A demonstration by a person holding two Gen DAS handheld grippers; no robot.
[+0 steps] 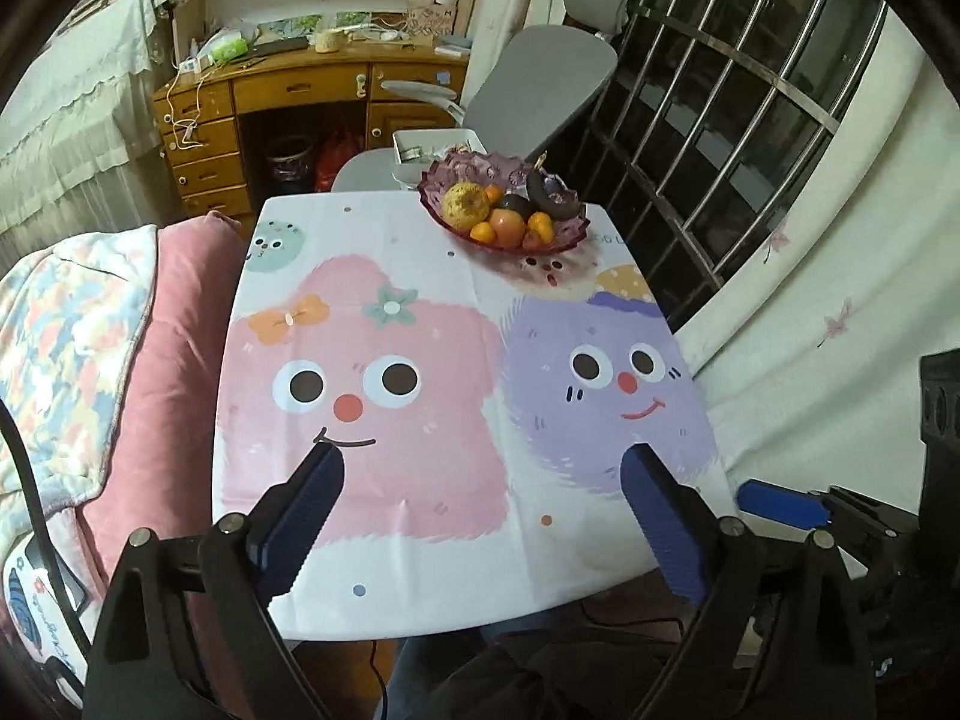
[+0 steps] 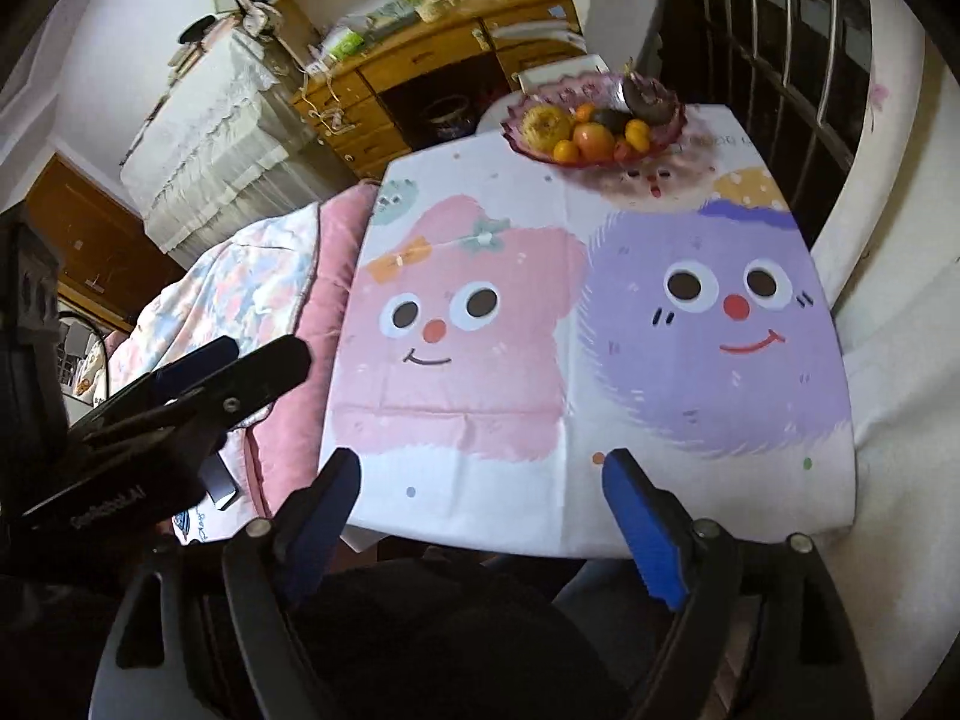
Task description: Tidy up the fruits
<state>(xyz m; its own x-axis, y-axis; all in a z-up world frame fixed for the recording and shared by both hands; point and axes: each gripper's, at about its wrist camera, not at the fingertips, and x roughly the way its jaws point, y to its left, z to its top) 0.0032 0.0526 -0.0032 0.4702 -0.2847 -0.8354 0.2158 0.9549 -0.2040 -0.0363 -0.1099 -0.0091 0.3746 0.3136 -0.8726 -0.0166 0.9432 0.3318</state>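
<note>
A purple glass fruit bowl (image 1: 564, 243) stands at the far right corner of the table (image 1: 420, 276). It holds a large yellow fruit (image 1: 465, 204), a red-orange apple (image 1: 506, 226), small oranges (image 1: 483, 232) and dark fruits (image 1: 517, 203). The bowl also shows in the right wrist view (image 2: 672, 126). My left gripper (image 1: 483, 462) is open and empty above the table's near part. My right gripper (image 2: 483, 468) is open and empty over the near edge. Both are far from the bowl.
The table carries a cartoon-print cloth (image 2: 540, 312). A pink cushion and quilt (image 1: 120, 360) lie at its left. A grey chair (image 1: 540, 84) and a white box (image 1: 432, 147) stand behind the bowl. A barred window (image 1: 750, 108) is at the right, a wooden desk (image 1: 288, 90) behind.
</note>
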